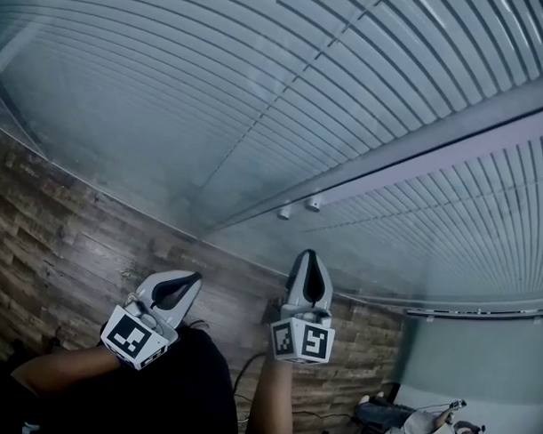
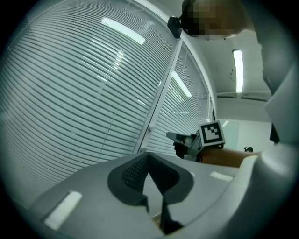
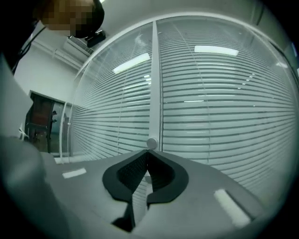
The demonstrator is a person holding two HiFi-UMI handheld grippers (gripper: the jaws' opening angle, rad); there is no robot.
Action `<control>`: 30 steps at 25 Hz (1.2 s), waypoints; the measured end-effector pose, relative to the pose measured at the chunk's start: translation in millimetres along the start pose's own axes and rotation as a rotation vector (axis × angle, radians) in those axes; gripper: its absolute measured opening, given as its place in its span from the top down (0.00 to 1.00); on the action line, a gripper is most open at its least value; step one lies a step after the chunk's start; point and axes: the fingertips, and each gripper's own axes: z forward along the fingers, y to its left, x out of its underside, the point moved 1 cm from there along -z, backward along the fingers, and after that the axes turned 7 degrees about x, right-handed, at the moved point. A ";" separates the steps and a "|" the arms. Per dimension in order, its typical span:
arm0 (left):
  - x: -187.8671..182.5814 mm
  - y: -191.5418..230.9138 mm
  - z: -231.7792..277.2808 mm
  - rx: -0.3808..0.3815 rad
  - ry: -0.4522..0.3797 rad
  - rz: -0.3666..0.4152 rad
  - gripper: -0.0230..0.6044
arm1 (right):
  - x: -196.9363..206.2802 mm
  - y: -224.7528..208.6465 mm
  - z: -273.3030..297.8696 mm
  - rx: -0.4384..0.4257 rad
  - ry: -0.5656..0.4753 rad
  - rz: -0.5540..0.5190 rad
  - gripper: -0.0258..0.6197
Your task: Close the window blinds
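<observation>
window blinds (image 1: 214, 85) face both grippers: thin, flat horizontal slats behind reflective glass. right gripper (image 3: 148, 153): dark ribbed pads meet at the tips, nothing between them. just beyond, a round white knob (image 3: 152, 143) sits on the pale upright frame post (image 3: 154, 79). left gripper (image 2: 148, 155): tips together, empty.

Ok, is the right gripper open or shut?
Shut. The right gripper has its jaws meeting at the tips with nothing between them; the round knob sits beyond.
</observation>
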 end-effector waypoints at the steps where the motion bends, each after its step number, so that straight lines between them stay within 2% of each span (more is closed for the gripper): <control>1: -0.8 -5.0 -1.2 -0.003 -0.010 0.011 0.96 | 3.4 0.8 -14.0 0.009 -0.006 0.005 0.96; 6: 6.0 -31.5 -25.3 -0.091 -0.059 0.035 0.96 | 28.6 5.8 -97.4 0.043 0.001 0.007 0.96; 14: 46.3 -126.0 -62.3 -0.109 -0.063 0.077 0.96 | 55.4 22.8 -208.9 -0.042 -0.010 -0.092 0.96; 18: 63.3 -166.5 -83.1 -0.137 -0.061 0.083 0.96 | 63.3 27.6 -255.7 -0.069 -0.021 -0.097 0.96; 24: 75.4 -214.2 -102.0 -0.125 -0.042 0.117 0.96 | 69.4 24.8 -305.3 -0.076 -0.033 -0.050 0.96; 30: 73.5 -236.0 -106.4 -0.113 -0.034 0.151 0.96 | 63.3 22.2 -321.9 -0.072 -0.053 -0.036 0.96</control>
